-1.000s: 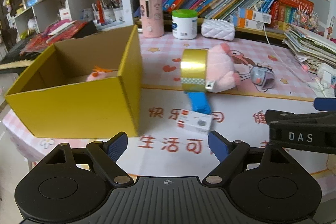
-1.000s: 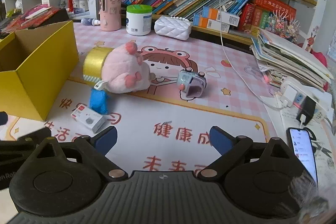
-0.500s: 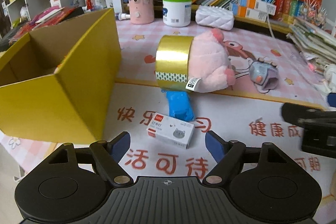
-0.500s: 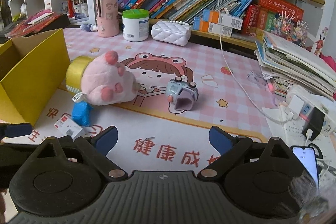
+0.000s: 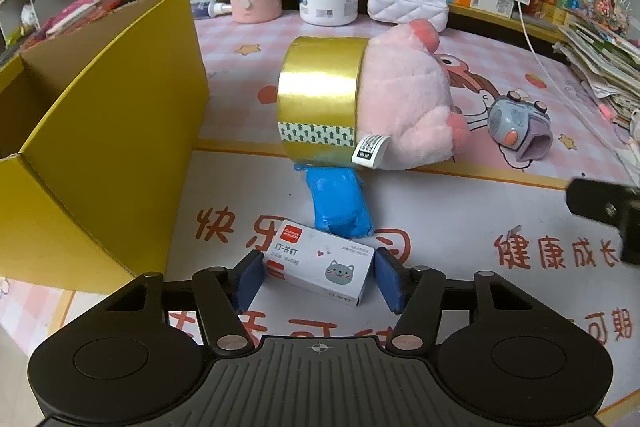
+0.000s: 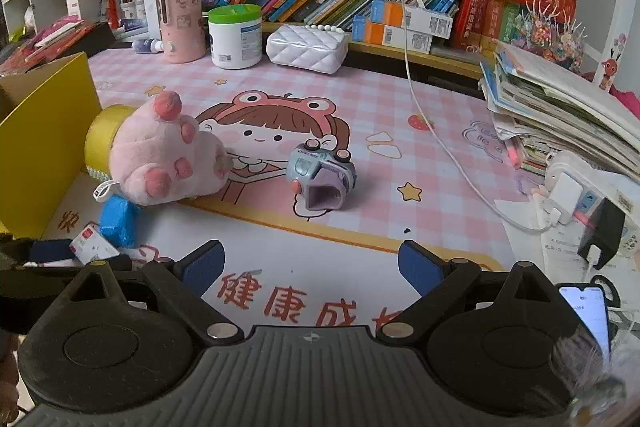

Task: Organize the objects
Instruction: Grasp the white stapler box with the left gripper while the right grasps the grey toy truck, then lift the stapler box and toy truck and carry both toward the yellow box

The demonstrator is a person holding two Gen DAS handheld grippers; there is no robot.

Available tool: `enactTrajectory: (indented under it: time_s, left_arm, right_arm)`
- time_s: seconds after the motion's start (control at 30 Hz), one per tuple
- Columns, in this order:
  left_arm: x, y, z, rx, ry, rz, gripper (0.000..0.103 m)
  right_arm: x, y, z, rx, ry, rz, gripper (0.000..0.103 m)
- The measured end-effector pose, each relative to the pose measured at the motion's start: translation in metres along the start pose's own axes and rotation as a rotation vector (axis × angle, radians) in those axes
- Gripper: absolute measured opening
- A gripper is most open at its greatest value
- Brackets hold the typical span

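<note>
A small white staple box (image 5: 320,269) with a cat print lies on the mat, between the blue pads of my left gripper (image 5: 319,281). The jaws are closing and the pads touch its two short ends. Behind it lie a blue packet (image 5: 340,203), a gold tape roll (image 5: 320,99) and a pink plush (image 5: 404,107) leaning on the roll. An open yellow cardboard box (image 5: 100,155) stands to the left. My right gripper (image 6: 312,267) hovers open over the mat, with nothing between its fingers. A grey-purple toy (image 6: 322,175) lies ahead of it.
Along the back stand a pink bottle (image 6: 180,23), a green-lidded white jar (image 6: 236,35), a white quilted case (image 6: 306,47) and shelves of books. At the right are a paper stack (image 6: 560,107), a power strip (image 6: 572,191), a white cable and a phone (image 6: 588,311).
My left gripper came forward and down over the staple box and its jaws narrowed onto it. The right gripper drifted to the right, still open.
</note>
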State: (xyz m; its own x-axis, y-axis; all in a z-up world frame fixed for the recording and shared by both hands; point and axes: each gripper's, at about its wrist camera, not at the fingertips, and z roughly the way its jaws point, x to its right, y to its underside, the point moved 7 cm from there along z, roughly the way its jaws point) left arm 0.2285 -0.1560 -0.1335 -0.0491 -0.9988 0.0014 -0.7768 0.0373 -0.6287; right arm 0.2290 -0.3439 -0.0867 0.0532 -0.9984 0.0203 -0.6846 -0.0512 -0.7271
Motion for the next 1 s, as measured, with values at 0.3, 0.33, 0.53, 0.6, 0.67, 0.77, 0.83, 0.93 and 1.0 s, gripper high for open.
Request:
enactTrajectory:
  time_s: [0.3,0.33,0.53,0.6,0.67,0.77,0.83,0.93,1.0]
  left_arm:
    - [0.001,-0.006,-0.030,0.051,0.072,-0.015,0.058]
    - [0.002,-0.007,-0.032,0.060,0.074,0.000,0.058]
    - [0.006,-0.004,-0.040,0.073,0.084,0.029,0.058]
    - [0.005,-0.002,-0.040,0.067,0.083,0.025,0.058]
    - [0.004,0.000,-0.041,0.067,0.078,0.019,0.058]
    - [0.001,0.002,-0.043,0.069,0.077,0.005,0.058]
    - [0.000,0.004,-0.045,0.069,0.074,-0.003,0.058]
    - [-0.002,0.005,-0.048,0.074,0.069,-0.013,0.058]
    - [-0.004,0.006,-0.051,0.082,0.070,-0.018,0.058]
  right_arm:
    - [0.011,-0.027,0.038,0.029,0.019,0.031,0.093]
    - [0.011,-0.030,0.046,0.026,0.024,0.022,0.091]
    - [0.010,-0.039,0.091,-0.023,0.025,0.008,0.085]
    - [0.008,-0.040,0.101,-0.032,0.026,-0.013,0.083]
    - [0.006,-0.039,0.109,-0.047,0.020,-0.021,0.079]
    - [0.006,-0.036,0.119,-0.084,0.007,0.002,0.066]
    - [0.009,-0.036,0.119,-0.078,-0.006,0.031,0.059]
    - [0.011,-0.036,0.113,-0.071,-0.005,0.046,0.059]
    - [0.013,-0.036,0.103,-0.056,-0.002,0.065,0.059]
